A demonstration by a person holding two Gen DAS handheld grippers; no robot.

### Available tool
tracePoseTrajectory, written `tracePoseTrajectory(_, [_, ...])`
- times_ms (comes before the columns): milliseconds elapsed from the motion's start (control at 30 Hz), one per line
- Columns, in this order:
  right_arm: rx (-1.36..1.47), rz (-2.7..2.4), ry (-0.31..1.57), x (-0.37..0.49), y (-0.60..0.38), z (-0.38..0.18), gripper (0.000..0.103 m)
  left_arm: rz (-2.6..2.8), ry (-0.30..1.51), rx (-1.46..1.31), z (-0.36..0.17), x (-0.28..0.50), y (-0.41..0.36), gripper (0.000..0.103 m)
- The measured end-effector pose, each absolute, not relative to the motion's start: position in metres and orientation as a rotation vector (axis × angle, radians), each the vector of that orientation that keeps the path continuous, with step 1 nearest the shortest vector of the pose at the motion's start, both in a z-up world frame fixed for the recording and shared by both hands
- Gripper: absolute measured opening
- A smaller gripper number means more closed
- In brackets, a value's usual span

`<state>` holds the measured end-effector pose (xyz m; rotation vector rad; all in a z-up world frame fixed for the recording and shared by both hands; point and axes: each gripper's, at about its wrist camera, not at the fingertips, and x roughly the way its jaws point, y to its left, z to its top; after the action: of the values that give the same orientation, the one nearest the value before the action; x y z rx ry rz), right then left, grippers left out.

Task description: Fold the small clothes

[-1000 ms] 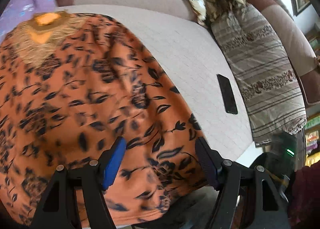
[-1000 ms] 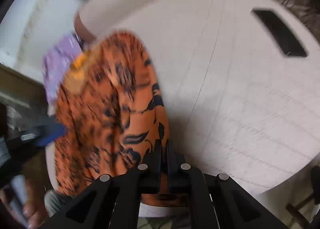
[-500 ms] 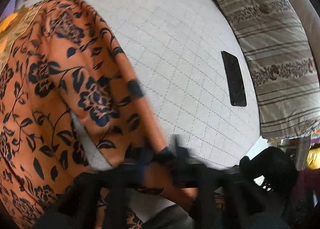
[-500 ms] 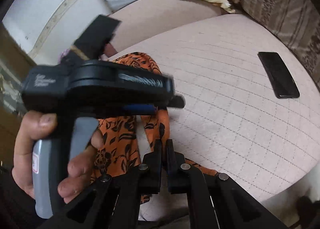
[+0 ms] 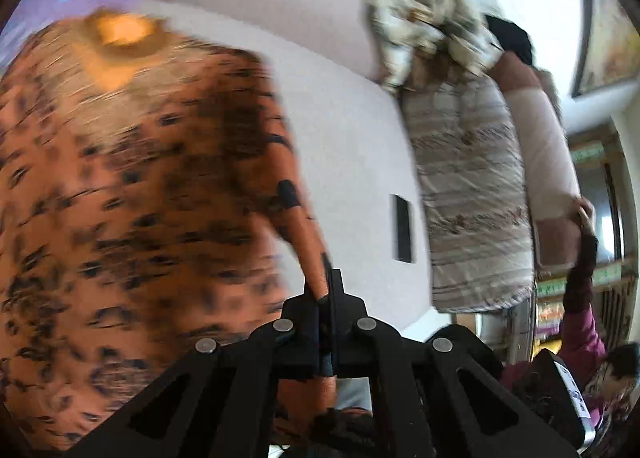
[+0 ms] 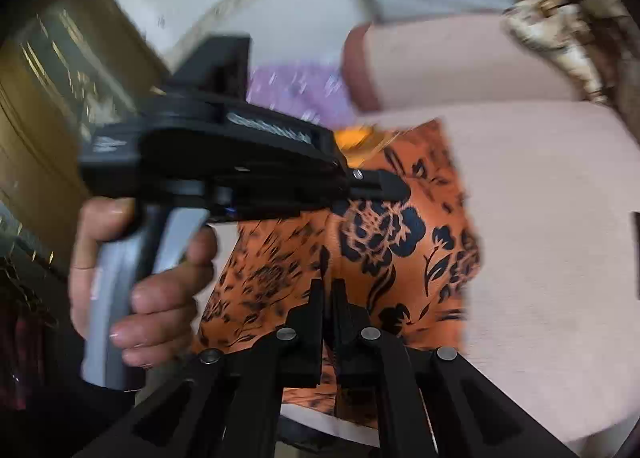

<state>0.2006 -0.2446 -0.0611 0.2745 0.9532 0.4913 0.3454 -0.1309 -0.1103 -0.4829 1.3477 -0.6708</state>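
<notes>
The left gripper (image 5: pixel 329 286), spread wide a second earlier, had clamped onto the orange dress (image 5: pixel 132 185) and drawn its edge up off the pink mattress (image 5: pixel 352 145). The right gripper (image 6: pixel 329 298) stayed pinched on the same cloth. The dress showed dark flowers, a gold neckline, one side folded. A phone (image 5: pixel 402 227) lay nearby.

Soft daylight is flooding both views, blowing out to white at the left-wrist frame's upper right. Motion blur is smearing the orange floral garment (image 5: pixel 132 193) and the striped pillow (image 5: pixel 472 197) there. Fisheye curvature is bending every edge, and black vignetting is darkening the corners.
</notes>
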Motion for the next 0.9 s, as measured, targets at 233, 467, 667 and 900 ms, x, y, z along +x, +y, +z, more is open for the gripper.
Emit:
tracePoseTrajectory(233, [0.359,0.650,1.141,0.234,-0.143,-0.172,0.008,-0.518,1.400,-0.592,-0.221,0.354,-0.026,0.013])
tracePoseTrajectory(467, [0.468,0.725,1.172,0.240,-0.171,-0.188,0.018,-0.490,1.284,-0.632,-0.209,0.332,0.012,0.057])
tracePoseTrajectory(667, [0.465,0.656,1.034,0.220,-0.238,-0.159,0.083,-0.528,1.277,-0.464,-0.187,0.305,-0.013,0.067])
tracePoseTrajectory(900, [0.575,0.345,1.174,0.279,-0.265,-0.216,0.068,-0.539,1.330,-0.427,-0.213,0.277,-0.023,0.065])
